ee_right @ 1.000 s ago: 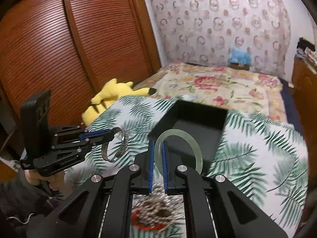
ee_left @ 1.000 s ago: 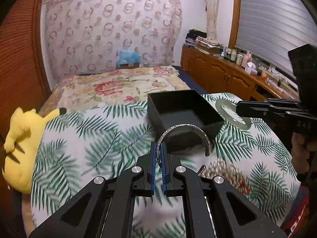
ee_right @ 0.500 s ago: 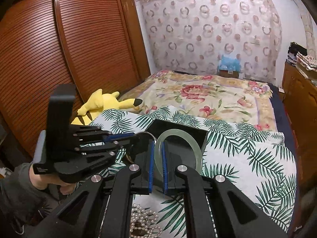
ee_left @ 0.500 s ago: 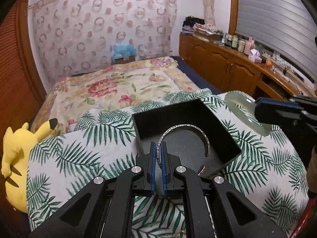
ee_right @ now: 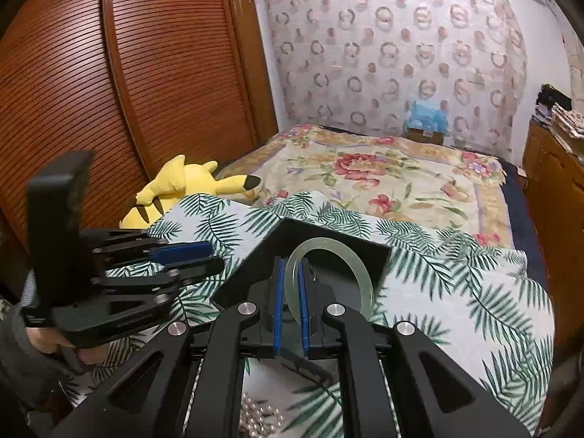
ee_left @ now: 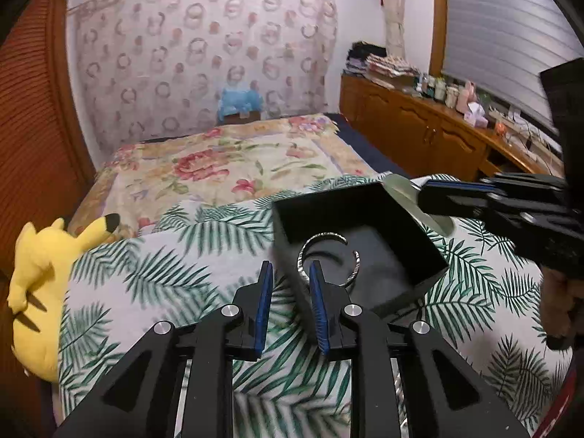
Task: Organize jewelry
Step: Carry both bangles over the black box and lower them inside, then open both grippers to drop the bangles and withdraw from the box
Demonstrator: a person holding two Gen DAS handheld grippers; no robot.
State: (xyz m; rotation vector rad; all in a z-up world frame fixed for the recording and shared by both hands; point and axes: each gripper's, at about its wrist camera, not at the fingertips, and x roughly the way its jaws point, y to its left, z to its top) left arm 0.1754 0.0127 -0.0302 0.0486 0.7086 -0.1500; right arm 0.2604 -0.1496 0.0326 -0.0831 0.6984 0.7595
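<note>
An open black box [ee_left: 365,233] stands on the palm-leaf cloth; it also shows in the right wrist view [ee_right: 328,241]. My left gripper [ee_left: 290,273] is open at the box's near-left corner. A silver cuff bangle [ee_left: 328,255] lies loose in the box just beyond its right finger. My right gripper [ee_right: 290,277] is shut on a pale green jade bangle [ee_right: 339,255] and holds it over the box. In the left wrist view the jade bangle [ee_left: 408,197] hangs at the box's right rim.
A pile of silver beads [ee_right: 259,419] lies on the cloth below the right gripper. A yellow plush toy [ee_left: 40,266] sits at the bed's left edge. A floral quilt [ee_left: 226,168] lies beyond. A wooden cabinet [ee_left: 438,135] runs along the right wall.
My left gripper has opened and let the silver cuff drop into the box. My right gripper has brought the jade bangle over the box.
</note>
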